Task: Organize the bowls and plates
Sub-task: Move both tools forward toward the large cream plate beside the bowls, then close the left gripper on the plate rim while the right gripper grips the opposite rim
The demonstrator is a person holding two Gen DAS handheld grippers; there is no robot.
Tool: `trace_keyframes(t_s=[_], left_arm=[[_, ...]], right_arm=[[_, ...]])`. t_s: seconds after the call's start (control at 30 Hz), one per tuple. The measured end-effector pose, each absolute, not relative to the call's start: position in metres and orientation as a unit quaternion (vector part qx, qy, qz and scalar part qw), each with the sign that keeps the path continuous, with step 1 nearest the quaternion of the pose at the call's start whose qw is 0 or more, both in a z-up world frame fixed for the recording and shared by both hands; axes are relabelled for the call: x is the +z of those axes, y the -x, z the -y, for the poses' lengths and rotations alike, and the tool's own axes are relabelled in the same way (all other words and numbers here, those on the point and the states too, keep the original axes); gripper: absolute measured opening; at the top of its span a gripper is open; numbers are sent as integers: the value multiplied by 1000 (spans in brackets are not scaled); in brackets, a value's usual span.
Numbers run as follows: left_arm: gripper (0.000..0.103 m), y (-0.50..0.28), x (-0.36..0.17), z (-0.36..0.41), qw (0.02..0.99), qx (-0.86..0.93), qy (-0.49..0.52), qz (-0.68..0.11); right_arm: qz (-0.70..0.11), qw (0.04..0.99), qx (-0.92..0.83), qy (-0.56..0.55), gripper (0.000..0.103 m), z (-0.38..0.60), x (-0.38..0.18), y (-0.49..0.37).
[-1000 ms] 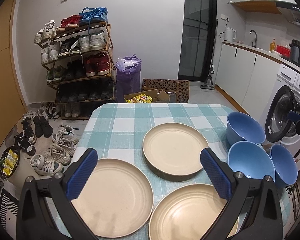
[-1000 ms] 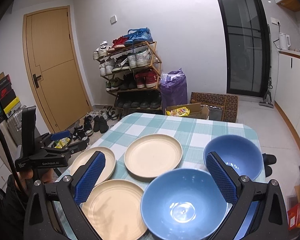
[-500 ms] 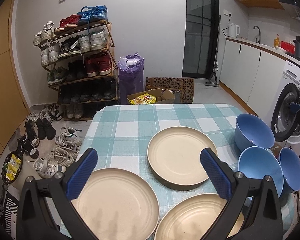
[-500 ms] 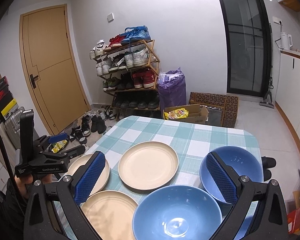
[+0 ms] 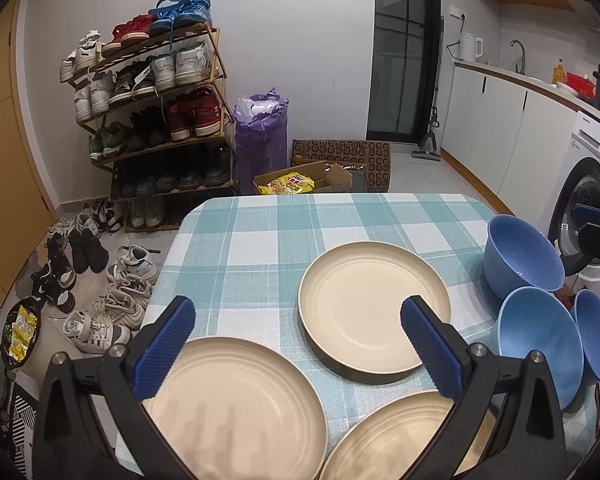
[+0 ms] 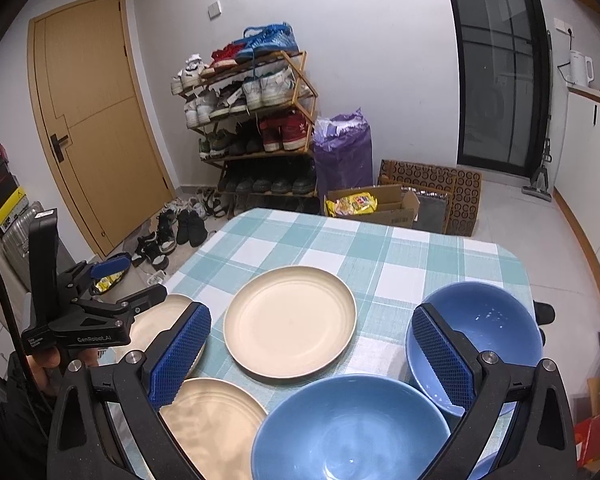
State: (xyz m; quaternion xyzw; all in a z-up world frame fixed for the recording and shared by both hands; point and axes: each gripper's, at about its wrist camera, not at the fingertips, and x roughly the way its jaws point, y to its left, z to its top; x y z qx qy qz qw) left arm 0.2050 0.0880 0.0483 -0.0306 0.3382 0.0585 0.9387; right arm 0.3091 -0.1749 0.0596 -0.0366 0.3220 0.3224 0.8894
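Observation:
Three cream plates lie on the teal checked table: a far plate, a near-left plate and a near-right plate. Three blue bowls crowd the right edge: a far bowl, a middle bowl and an outer bowl. My left gripper hovers open over the near plates, holding nothing. My right gripper is open above the nearest bowl, with the far bowl beside its right finger. The right wrist view also shows the far plate and the left gripper in a hand.
Beyond the table's far edge stand a shoe rack, a purple bag and a cardboard box. Loose shoes litter the floor on the left. A washing machine stands close by the bowls on the right.
Both grippers have drifted slightly, so the dishes sit a little lower in each view. The jaws stay open and no dish has moved.

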Motion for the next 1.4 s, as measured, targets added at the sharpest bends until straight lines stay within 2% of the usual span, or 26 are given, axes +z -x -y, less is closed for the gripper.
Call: trace_keyframes(t_s=[1.4], left_arm=[[103,-265,-18,-90,906,43,34,-419]], right_arm=[[-458,821,318,120,103,102,-23,-395]])
